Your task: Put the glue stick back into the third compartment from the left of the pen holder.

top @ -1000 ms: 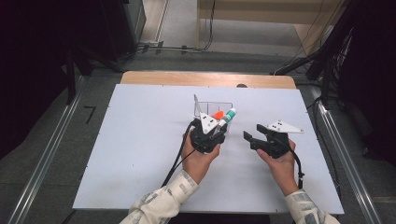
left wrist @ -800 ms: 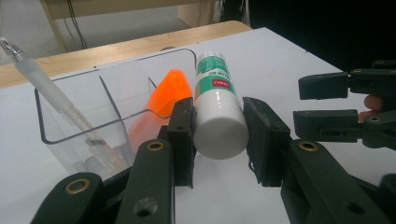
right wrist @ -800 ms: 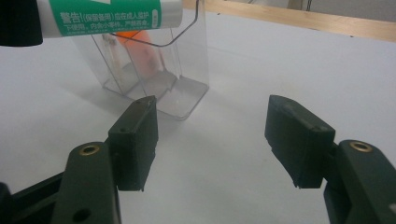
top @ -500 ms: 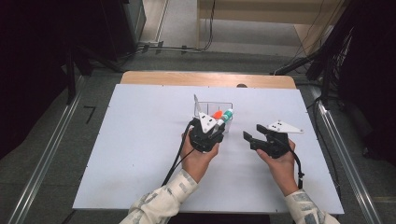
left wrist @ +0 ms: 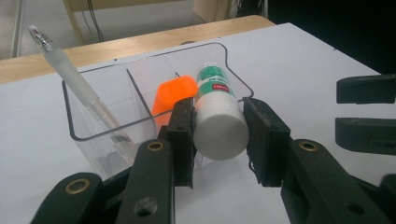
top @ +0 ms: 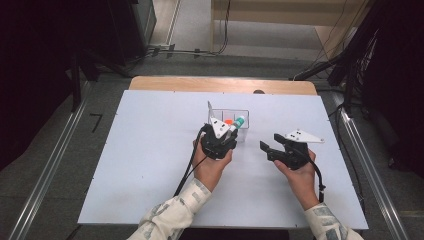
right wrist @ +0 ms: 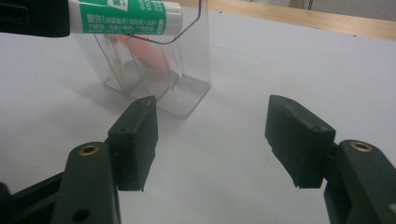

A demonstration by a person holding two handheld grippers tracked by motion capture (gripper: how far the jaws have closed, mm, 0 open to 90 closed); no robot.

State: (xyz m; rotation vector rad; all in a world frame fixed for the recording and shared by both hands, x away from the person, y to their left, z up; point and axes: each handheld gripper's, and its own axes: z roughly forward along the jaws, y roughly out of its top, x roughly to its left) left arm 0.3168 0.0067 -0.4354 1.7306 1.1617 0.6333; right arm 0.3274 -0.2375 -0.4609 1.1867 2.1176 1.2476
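My left gripper [left wrist: 218,128] is shut on a white glue stick [left wrist: 215,116] with a green label. It holds the stick tilted, with the far end over the rim of a clear plastic organizer [left wrist: 93,135]. In the high view the left gripper [top: 227,132] is at the organizer's [top: 242,114] near side, and the glue stick's teal end [top: 239,121] pokes over it. A frosted pen [left wrist: 77,86] leans in the left compartment and an orange block [left wrist: 173,95] sits in the middle one. My right gripper [right wrist: 212,133] stands open over bare white table, to the right of the organizer [right wrist: 184,70].
The white tabletop [top: 150,150] has free room left of the hands and in front of them. A wooden strip [top: 220,84] runs along its far edge. The right gripper [top: 267,149] sits a hand's width right of the left one. Dark floor and cables surround the table.
The left gripper with the glue stick has edged slightly toward the organizer. The right gripper has not moved.
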